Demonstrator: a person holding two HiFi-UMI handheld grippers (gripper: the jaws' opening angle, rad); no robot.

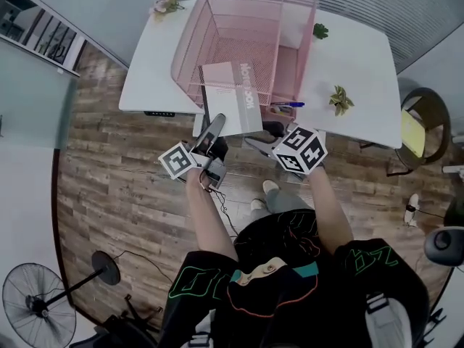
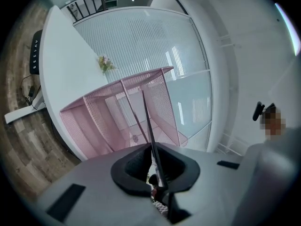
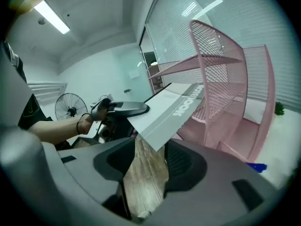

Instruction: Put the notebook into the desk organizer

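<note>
A grey and white notebook [image 1: 230, 98] slants up over the front rim of the pink mesh desk organizer [image 1: 239, 27] on the white desk [image 1: 362, 64]. My left gripper [image 1: 215, 127] is shut on the notebook's near left edge. In the left gripper view the notebook [image 2: 148, 121] shows edge-on as a thin dark line pinched between the jaws [image 2: 153, 147], with the organizer [image 2: 113, 117] behind. My right gripper [image 1: 261, 138] stands open just below the notebook's near right corner. In the right gripper view that corner [image 3: 164, 114] hangs free before the open jaws [image 3: 148, 152], untouched.
A blue pen [image 1: 288, 104] lies on the desk at the organizer's right front. A small plant [image 1: 339, 100] and flowers [image 1: 167, 4] stand on the desk. A chair [image 1: 420, 125] is at the right, a floor fan [image 1: 36, 314] at the lower left.
</note>
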